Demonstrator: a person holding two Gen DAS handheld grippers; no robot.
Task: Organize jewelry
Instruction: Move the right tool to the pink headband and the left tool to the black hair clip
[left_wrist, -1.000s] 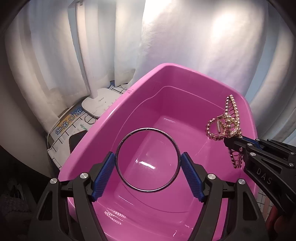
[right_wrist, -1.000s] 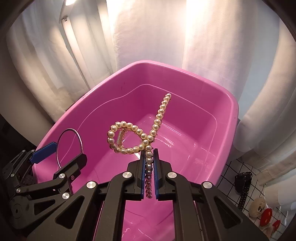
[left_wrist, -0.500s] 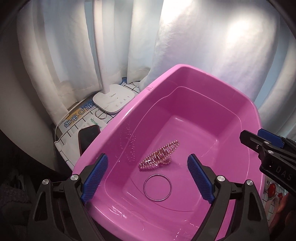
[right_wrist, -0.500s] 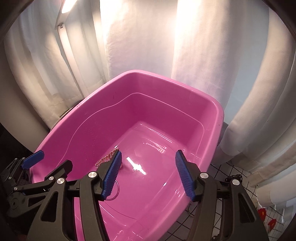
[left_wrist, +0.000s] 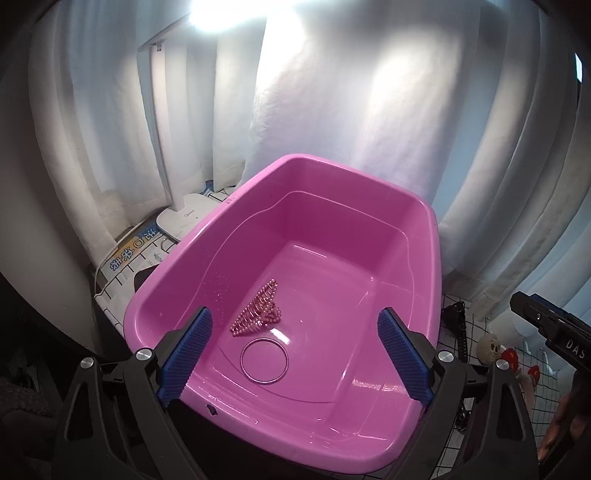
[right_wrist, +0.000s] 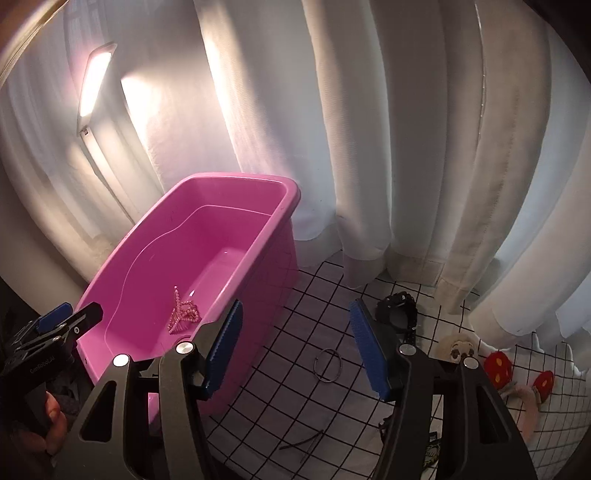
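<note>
A white cloth with a black grid (right_wrist: 295, 373) covers the supporting surface. Directly on it stand a pink tub (right_wrist: 273, 206) at the left, touching the curtain behind, and a white lamp base (left_wrist: 184, 218) beside the tub's far-left corner. A thin metal ring (right_wrist: 327, 364) lies flat near the tub's right wall. Farther right lie a black wristwatch (right_wrist: 397, 314), a small skull-faced figure (right_wrist: 460, 349) and red spotted mushroom-like ornaments (right_wrist: 496, 367), close together.

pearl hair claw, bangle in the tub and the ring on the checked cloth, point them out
pearl hair claw (left_wrist: 258, 314), left wrist view, on its beaded teeth
bangle (left_wrist: 242, 363), left wrist view, on its left rim
metal ring (right_wrist: 314, 363), right wrist view, on its left edge, lying on the checked cloth
</note>
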